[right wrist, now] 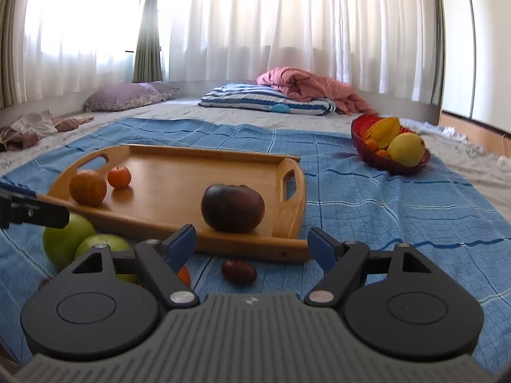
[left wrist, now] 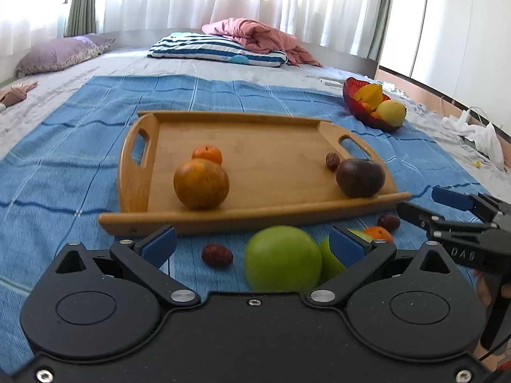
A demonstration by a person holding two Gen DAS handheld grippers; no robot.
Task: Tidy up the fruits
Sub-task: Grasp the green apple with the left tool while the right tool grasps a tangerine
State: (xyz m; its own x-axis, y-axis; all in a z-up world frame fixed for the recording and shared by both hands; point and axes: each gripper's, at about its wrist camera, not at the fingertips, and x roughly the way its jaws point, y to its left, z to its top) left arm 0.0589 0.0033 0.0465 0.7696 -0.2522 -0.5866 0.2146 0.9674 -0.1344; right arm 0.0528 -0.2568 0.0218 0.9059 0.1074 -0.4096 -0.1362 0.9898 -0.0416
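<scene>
A wooden tray (left wrist: 255,215) lies on the blue cloth. It holds a big orange (left wrist: 201,185), a tangerine (left wrist: 207,154), a dark round fruit (left wrist: 360,177) and a date (left wrist: 332,161). My left gripper (left wrist: 252,243) is open. A green apple (left wrist: 282,257) sits on the cloth between its pads, untouched, with a second green apple (left wrist: 330,263) behind the right pad. My right gripper (right wrist: 252,244) is open, low over the cloth, with a loose date (right wrist: 239,271) below its gap. The dark fruit (right wrist: 232,207) and the tray's rim (right wrist: 255,245) are just beyond.
A red bowl (left wrist: 367,116) of yellow fruit stands at the cloth's far right. More loose fruit lies in front of the tray: a date (left wrist: 217,255), another date (left wrist: 388,222) and a small tangerine (left wrist: 378,233). Pillows and a pink quilt (left wrist: 255,33) lie beyond.
</scene>
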